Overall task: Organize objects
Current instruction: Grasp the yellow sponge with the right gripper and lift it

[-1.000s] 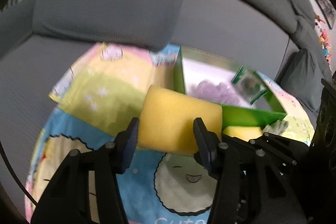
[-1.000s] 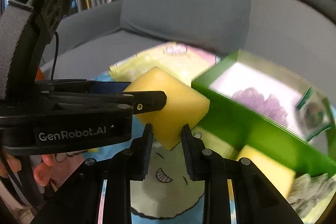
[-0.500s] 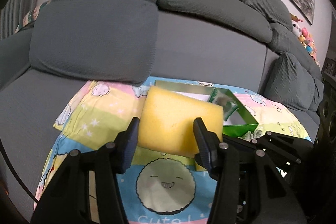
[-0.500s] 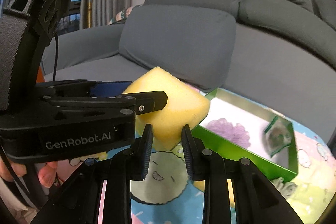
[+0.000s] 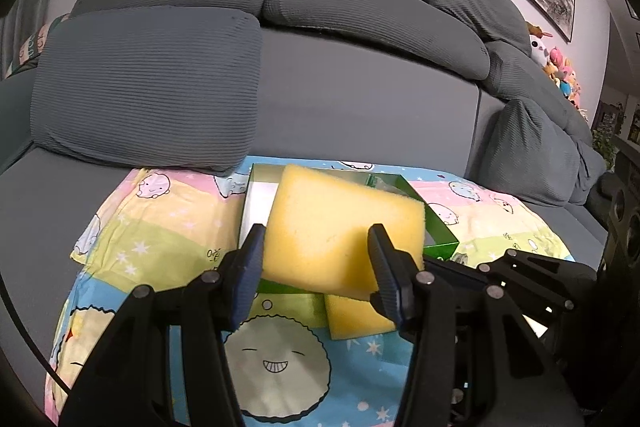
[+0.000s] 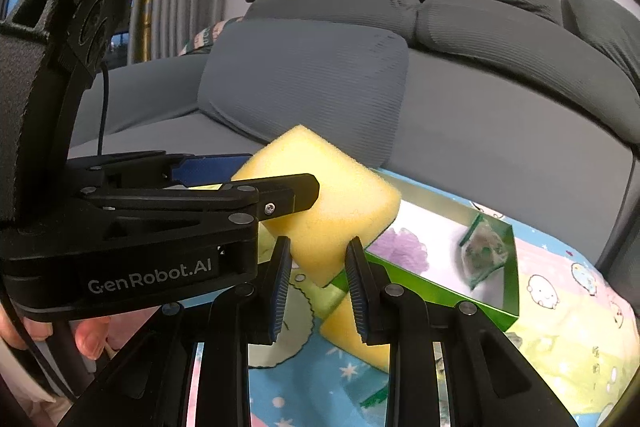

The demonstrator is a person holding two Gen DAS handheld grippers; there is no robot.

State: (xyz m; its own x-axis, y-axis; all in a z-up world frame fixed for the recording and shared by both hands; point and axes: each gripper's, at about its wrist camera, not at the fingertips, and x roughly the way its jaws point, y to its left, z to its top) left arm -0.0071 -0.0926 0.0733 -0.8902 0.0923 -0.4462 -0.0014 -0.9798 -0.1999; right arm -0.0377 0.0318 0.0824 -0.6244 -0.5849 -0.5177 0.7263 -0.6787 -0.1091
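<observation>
holding one yellow sponge (image 5: pixel 340 227) between them, both grippers are in the carrying step of the tidy-up. the left gripper (image 5: pixel 318 259) is clamped across the sponge's wide face, its pads pressed against two opposite sides. the right gripper (image 6: pixel 318 271) pinches the sponge's lower corner (image 6: pixel 324 251) between narrow-set jaws, with the left tool's finger crossing just above and to the left of it in that view.

the sponge hangs in the air, clear of the cartoon-print cloth (image 5: pixel 132 227) spread on the grey sofa (image 5: pixel 360 99). beyond the fingertips and slightly below sits the green box (image 6: pixel 440 291), open-topped, with a purple item (image 6: pixel 400 251) and a small green packet (image 6: pixel 484 251) already inside on its white floor. a second yellow sponge (image 6: pixel 356 331) lies on the cloth directly under the right gripper, just outside the box's near wall.

i judge the sponge is on its way to the box. the next move calls for both hands to travel forward together, keeping the same spacing so the foam is not twisted or torn out of either grip, then lowering it over the near wall onto free floor beside the purple item. one gripper should let go first, likely the corner pinch, so the other can set the sponge flat.
</observation>
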